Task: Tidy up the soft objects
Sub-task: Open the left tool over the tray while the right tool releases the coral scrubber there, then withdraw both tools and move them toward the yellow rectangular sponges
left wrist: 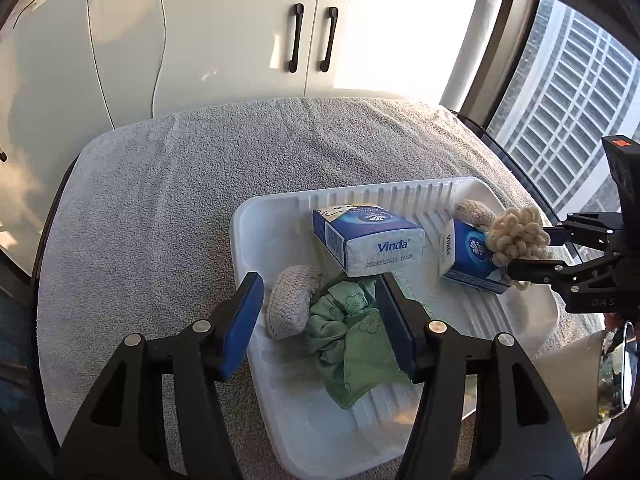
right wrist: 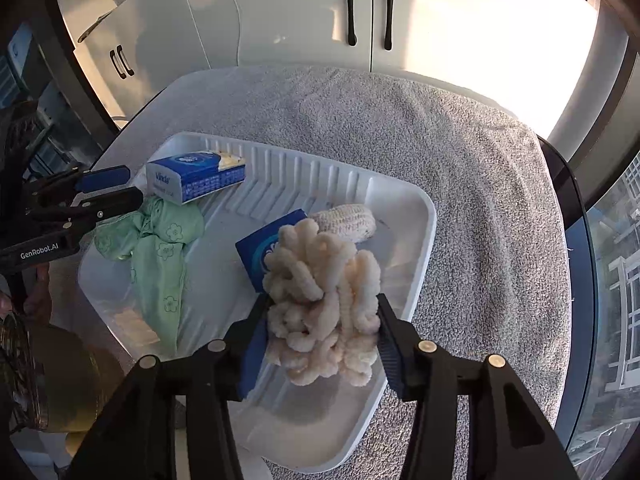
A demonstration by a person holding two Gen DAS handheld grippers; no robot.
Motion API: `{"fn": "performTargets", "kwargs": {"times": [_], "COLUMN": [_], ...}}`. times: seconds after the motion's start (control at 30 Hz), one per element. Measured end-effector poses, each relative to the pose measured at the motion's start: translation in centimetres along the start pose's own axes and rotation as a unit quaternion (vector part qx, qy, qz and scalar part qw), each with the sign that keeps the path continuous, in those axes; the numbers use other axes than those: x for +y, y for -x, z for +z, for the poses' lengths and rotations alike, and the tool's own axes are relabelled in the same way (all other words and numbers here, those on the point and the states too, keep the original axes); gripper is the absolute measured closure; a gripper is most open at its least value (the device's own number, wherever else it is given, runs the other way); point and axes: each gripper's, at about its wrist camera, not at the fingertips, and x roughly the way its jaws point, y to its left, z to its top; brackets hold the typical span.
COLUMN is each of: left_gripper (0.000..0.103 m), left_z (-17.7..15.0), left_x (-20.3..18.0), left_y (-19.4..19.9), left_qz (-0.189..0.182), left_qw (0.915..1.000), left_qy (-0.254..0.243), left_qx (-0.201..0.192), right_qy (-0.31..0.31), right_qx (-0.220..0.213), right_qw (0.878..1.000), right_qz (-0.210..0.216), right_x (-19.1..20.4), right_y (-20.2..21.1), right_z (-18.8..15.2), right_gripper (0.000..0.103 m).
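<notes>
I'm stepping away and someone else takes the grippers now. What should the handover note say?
Left gripper: open, fingers either side of the green cloth.
Right gripper: jaws around the cream chenille bundle; grip unclear.
In the white tray: cloth, bundle, two tissue packs, two knitted pads.
Done: everything visible is in the tray.
Left: release, withdraw, tidy if wanted.

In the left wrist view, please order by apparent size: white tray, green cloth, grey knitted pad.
1. white tray
2. green cloth
3. grey knitted pad, though both lie equally near the camera.
</notes>
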Motion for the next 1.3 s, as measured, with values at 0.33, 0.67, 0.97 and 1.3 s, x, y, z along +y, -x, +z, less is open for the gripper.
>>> {"fn": "performTargets", "kwargs": {"times": [0.33, 0.67, 0.97, 1.3], "left_gripper": [0.046, 0.046, 0.046, 0.046], "left_z": [0.3, -1.1, -3.3, -7.4], "left_x": [-1.0, 0.1, 2.9, 5.6], "left_y": [1.9, 4.8, 7.1, 9.3], "left_qz": [0.018, 0.044, 0.067, 0.088], "left_qw": [0.9997, 0.9981, 0.9951, 0.9908], "left_qy": [0.002, 0.024, 0.059, 0.092], "left_qx": [-0.016, -0.036, -0.042, -0.045], "right_qy": [-0.002, -0.038, -0.104, -0.146], "right_qx": [-0.022, -0.051, -0.052, -0.042], "right_qw": [1.0, 0.998, 0.992, 0.986], "right_qz": [-0.002, -0.022, -0.047, -0.069], "right_x": [0.6, -0.9, -5.3, -8.6], "right_y": [2.5, 5.4, 6.7, 7.7], "right_z": [-0.3, -1.7, -5.0, -10.7], "right_gripper": [0.041, 0.035, 0.035, 0.035]}}
